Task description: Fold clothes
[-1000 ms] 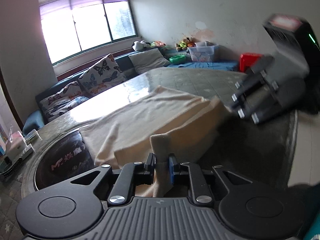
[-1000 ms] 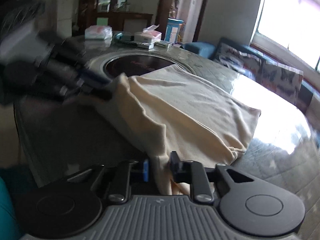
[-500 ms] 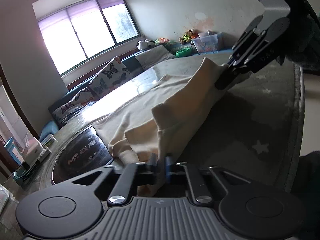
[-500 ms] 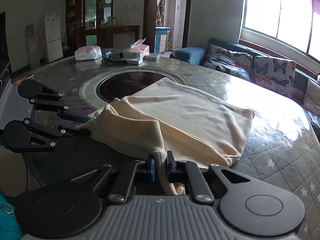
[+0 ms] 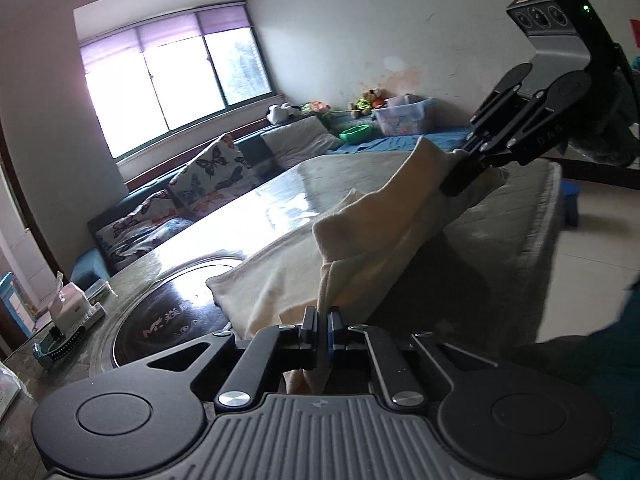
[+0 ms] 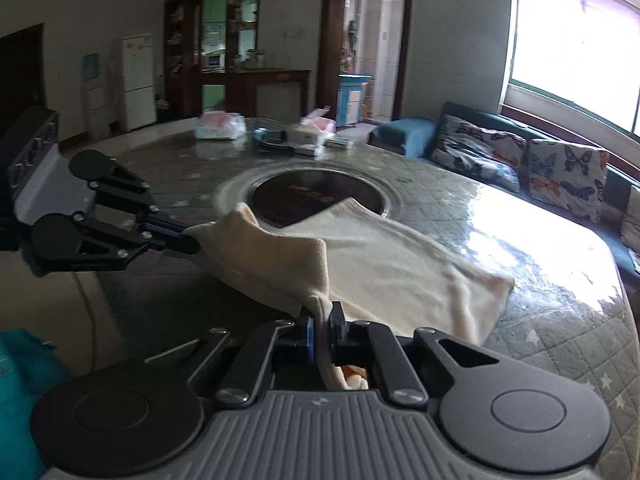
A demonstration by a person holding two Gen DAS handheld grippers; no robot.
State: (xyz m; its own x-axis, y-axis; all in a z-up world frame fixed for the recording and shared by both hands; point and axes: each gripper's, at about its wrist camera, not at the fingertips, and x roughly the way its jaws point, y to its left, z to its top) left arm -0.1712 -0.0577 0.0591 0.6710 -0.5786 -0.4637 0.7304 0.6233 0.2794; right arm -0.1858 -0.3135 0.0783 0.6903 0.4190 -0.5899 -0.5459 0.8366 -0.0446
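Note:
A cream cloth [image 5: 360, 240] lies on the round table, its near edge lifted off the top. My left gripper [image 5: 322, 326] is shut on one corner of that edge. My right gripper [image 6: 320, 326] is shut on the other corner of the cream cloth [image 6: 400, 264]. The right gripper [image 5: 456, 184] shows at the upper right of the left wrist view, pinching the cloth high. The left gripper [image 6: 188, 242] shows at the left of the right wrist view. The cloth hangs taut between the two, and its far part rests on the table.
The round table [image 6: 560, 320] has a quilted cover and a dark round inset [image 6: 316, 196] in its middle. Tissue packs and small boxes [image 6: 304, 134] sit at its far side. A sofa with butterfly cushions [image 5: 208, 176] runs under the window.
Both grippers have lifted the near edge of the cloth higher off the table and drawn it taut. The right gripper now stands higher in the left wrist view.

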